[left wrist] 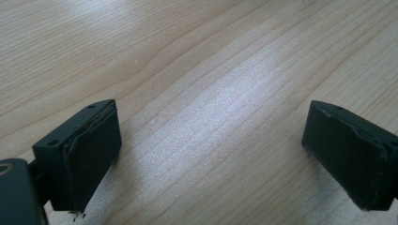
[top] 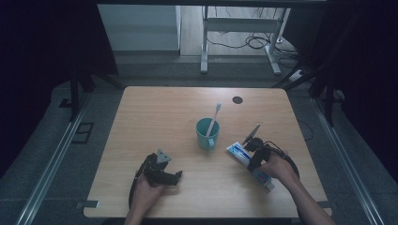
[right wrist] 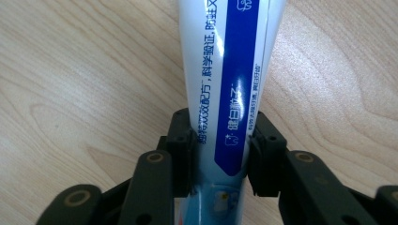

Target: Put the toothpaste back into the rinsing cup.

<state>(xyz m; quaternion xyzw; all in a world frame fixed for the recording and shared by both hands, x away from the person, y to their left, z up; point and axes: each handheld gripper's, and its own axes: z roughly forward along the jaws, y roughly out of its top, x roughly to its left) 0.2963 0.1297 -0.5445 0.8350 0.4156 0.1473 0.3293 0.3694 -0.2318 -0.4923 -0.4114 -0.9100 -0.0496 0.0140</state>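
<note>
Right gripper view shows the right gripper (right wrist: 219,150) clamping the toothpaste tube (right wrist: 225,70), blocked by the hand from above.

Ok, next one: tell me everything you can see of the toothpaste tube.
The toothpaste tube is white, glossy and plastic-looking, with a blue band and printed Chinese text along its length. It lies flat on the wooden table, right of the teal cup, running diagonally toward the near right edge. The right gripper has both pads pressed on its sides, toward the narrower end. In the high view the person's right hand covers part of it. Its cap cannot be clearly made out.
</note>
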